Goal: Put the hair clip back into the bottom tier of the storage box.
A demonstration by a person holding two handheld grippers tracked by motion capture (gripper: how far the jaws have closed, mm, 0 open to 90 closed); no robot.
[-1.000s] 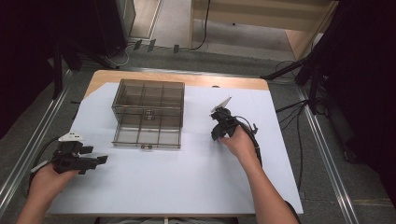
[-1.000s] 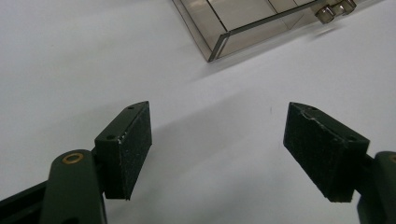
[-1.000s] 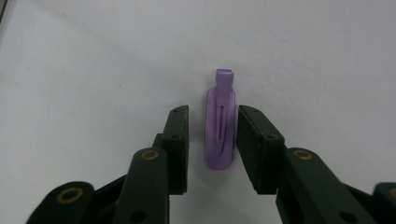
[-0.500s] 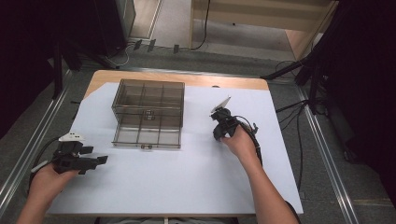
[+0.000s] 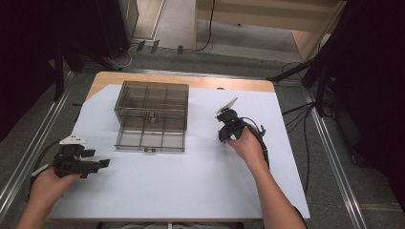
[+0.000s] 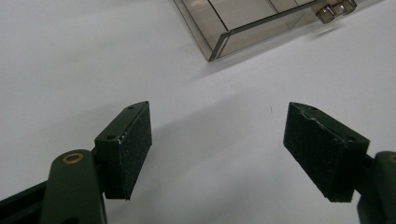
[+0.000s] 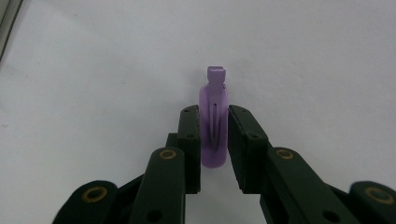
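Two grippers work over a table (image 5: 119,78) covered by a white sheet (image 5: 191,181). Toward the far left of the sheet sits a clear smoky box (image 5: 152,116) with inner compartments and a small latch on its near edge. Left gripper (image 5: 102,163) is held low at the near left, jaws spread wide with bare sheet between them, the box corner ahead. Right gripper (image 7: 214,140), right of the box, is clamped on a small purple clip (image 7: 215,100) held upright just above the sheet
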